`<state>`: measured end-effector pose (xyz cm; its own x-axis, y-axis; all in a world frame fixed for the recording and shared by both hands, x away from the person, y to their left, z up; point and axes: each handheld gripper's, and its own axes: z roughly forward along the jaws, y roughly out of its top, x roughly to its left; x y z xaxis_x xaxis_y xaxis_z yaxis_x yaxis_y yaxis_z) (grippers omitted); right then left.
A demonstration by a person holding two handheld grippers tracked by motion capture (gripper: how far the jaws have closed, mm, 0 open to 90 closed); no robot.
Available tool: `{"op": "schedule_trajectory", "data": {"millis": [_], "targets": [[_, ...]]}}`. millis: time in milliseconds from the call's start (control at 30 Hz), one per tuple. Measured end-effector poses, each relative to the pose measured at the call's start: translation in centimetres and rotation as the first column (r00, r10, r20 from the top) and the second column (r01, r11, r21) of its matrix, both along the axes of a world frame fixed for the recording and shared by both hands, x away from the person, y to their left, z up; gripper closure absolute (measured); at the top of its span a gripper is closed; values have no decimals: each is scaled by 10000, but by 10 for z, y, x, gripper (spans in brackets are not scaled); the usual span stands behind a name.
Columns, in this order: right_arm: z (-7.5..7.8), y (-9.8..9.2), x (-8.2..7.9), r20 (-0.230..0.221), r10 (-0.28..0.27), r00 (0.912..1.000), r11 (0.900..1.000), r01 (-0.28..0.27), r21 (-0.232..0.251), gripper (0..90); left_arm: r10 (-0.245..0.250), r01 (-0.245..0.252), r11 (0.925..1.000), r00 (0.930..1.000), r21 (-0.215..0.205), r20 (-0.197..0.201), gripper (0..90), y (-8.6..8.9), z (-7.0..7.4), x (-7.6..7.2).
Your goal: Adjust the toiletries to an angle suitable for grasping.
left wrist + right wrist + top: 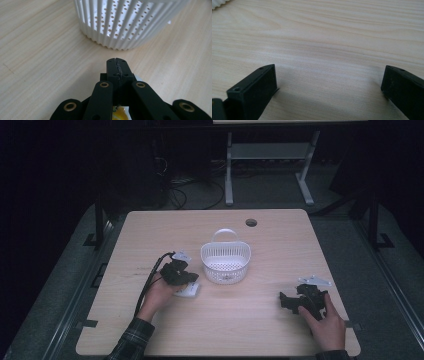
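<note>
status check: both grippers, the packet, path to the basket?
Left gripper shut on white packet. Right gripper open, idle on table. White basket just beyond the left gripper, nothing between.

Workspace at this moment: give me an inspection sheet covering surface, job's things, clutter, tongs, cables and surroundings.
Surface: pale wooden table with a round hole near the far edge.
Job's things: white slotted basket, upright, mid-table; small white packet with a yellow print, under the left tongs.
Clutter: nothing seen.
Tongs: left tongs shut, beside the basket; whether they pinch the packet is unclear. Right tongs open, nothing between them.
Cables: black cable trails from the left tongs.
Surroundings: dark room, grey table legs behind.
</note>
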<state>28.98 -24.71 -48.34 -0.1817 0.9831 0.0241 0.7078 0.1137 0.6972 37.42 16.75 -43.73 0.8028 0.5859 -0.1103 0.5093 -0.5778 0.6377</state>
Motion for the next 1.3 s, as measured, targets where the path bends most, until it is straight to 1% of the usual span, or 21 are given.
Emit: {"op": "schedule_trajectory", "data": {"millis": [33, 67, 133, 167, 233, 333, 367, 400, 467, 567, 700, 800, 833, 967, 1167, 1200, 1267, 1300], "targets": [[0, 0, 0, -1, -1, 10000, 10000, 1, 1, 0, 47, -47, 10000, 10000, -55, -11, 898, 0, 0, -2], [0, 0, 0, 1, 0, 10000, 10000, 0, 0, 0, 4, -4, 10000, 10000, -9, -13, 898, 1, 0, -4], [0, 0, 0, 0, -2, 10000, 10000, 2, 2, 0, -8, 8, 10000, 10000, -50, -4, 898, 1, 0, -6], [0, 0, 0, 1, 1, 10000, 10000, -1, 1, 0, -98, 98, 9999, 9999, 23, -39, 898, 3, 0, -7], [0, 0, 0, 0, -1, 10000, 10000, 1, 1, 0, -143, 143, 9999, 9999, 36, -49, 898, 4, 0, -12], [0, 0, 0, 1, -1, 10000, 10000, 1, 0, 0, -166, 167, 9998, 9999, 57, -46, 898, 5, 1, -15], [0, 0, 0, 1, 0, 10000, 10000, 0, 1, 0, -211, 212, 9998, 9998, 43, -57, 898, 6, 0, -18], [0, 0, 0, 1, -1, 10000, 10000, 1, 1, 0, -152, 152, 9999, 9999, -37, -60, 898, 7, 0, -20], [0, 0, 0, 1, -1, 10000, 10000, 1, 2, 0, -214, 214, 9998, 9998, 16, -64, 898, 7, 0, -20], [0, 0, 0, 2, 1, 10000, 10000, -1, 2, 0, -184, 182, 9997, 9998, -137, -100, 898, 11, -1, -26], [0, 0, 0, 1, 0, 10000, 10000, 0, 3, 0, -212, 211, 9997, 9997, -146, -83, 898, 16, -1, -34], [0, 0, 0, 1, 1, 10000, 10000, -1, 3, 0, -234, 233, 9996, 9997, -146, -105, 898, 18, -1, -36], [0, 0, 0, 1, 1, 10000, 10000, -1, 2, 0, -190, 188, 9997, 9998, -185, -109, 898, 21, 0, -40], [0, 0, 0, 0, 0, 10000, 10000, 0, 3, 0, -187, 180, 9989, 9997, -435, -159, 898, 27, -1, -47], [0, 0, 0, 2, 1, 10000, 10000, -1, 1, 0, -236, 229, 9988, 9996, -438, -150, 898, 33, 0, -58], [0, 0, 0, 2, 0, 10000, 10000, 0, 2, 0, -187, 179, 9986, 9997, -498, -158, 898, 34, 0, -60], [0, 0, 0, 1, 1, 10000, 10000, -1, 0, 0, -229, 222, 9988, 9996, -433, -148, 898, 37, 1, -63], [0, 0, 0, 1, 2, 10000, 10000, -2, 2, 0, -211, 204, 9987, 9997, -464, -159, 898, 38, 1, -65]]}}
